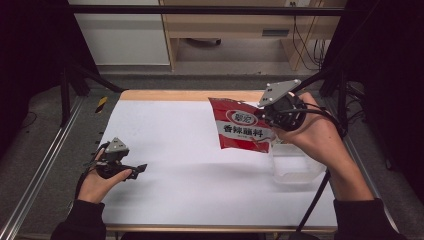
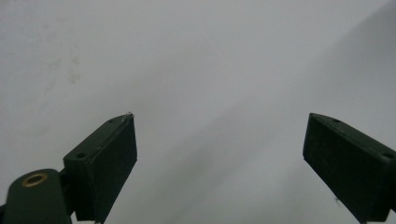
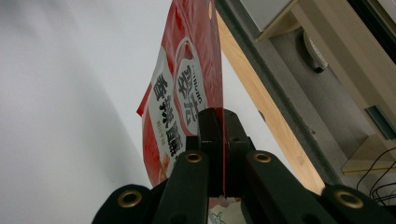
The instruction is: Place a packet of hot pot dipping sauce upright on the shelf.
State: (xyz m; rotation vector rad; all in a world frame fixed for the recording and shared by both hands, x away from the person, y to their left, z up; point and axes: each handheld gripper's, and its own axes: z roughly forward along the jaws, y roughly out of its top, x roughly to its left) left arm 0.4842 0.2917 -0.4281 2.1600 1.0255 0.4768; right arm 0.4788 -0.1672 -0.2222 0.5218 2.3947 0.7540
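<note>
A red snack packet (image 1: 240, 125) with a white label and black characters hangs above the white table (image 1: 175, 150), right of centre. My right gripper (image 1: 270, 117) is shut on the packet's right edge and holds it off the surface. In the right gripper view the packet (image 3: 182, 93) stands edge-on, its edge pinched between the two black jaws of the right gripper (image 3: 222, 126). My left gripper (image 1: 140, 167) rests low at the table's left side in a hand. Its jaws stand wide apart in the left gripper view (image 2: 219, 140), nothing but white tabletop between them.
A clear plastic container (image 1: 295, 162) sits on the table below my right hand. A wooden strip (image 1: 190, 95) edges the table's far side, with metal frame rails (image 1: 45, 160) along the left. A black cable (image 1: 312, 205) trails from the right gripper.
</note>
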